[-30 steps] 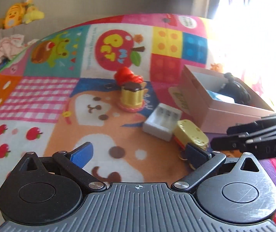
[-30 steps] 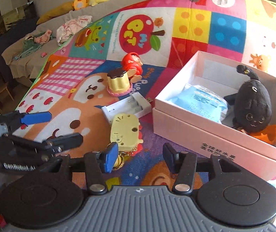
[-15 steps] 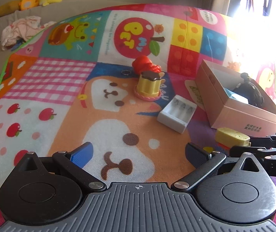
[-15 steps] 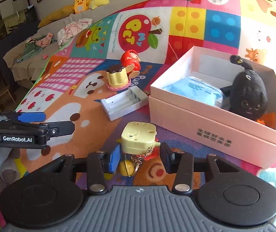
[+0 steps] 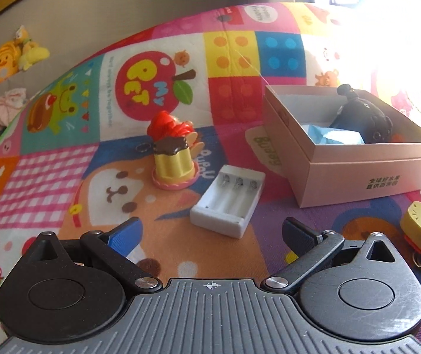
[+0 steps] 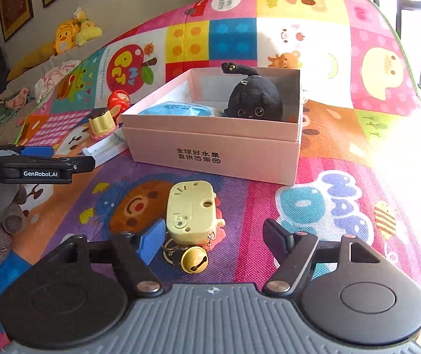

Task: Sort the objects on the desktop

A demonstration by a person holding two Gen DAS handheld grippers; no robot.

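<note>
Toys lie scattered over a bright patchwork play mat [image 6: 343, 135]. The right gripper [image 6: 215, 234] has its jaws spread wide, and the yellow keychain toy [image 6: 191, 209] lies on the mat between them, close beside the blue-padded finger, with its ring and little gold bell [image 6: 194, 261] trailing toward the camera. Whether that pad touches the toy I cannot tell; the other finger is well clear of it. Just beyond the toy stands the pink box [image 6: 210, 153], open at the top, holding a black plush cat [image 6: 254, 97] and a blue packet [image 6: 178, 109].

The left gripper [image 5: 210, 234] is also released, holding nothing, its jaws wide apart above the mat. Just ahead of it lies a white battery case [image 5: 228, 199], empty slots up. Behind that stands a yellow pudding-shaped toy [image 5: 173, 162] with a red figurine [image 5: 169, 124] close behind it. The box sits to the right of these, and the keychain toy shows at the far right edge.
</note>
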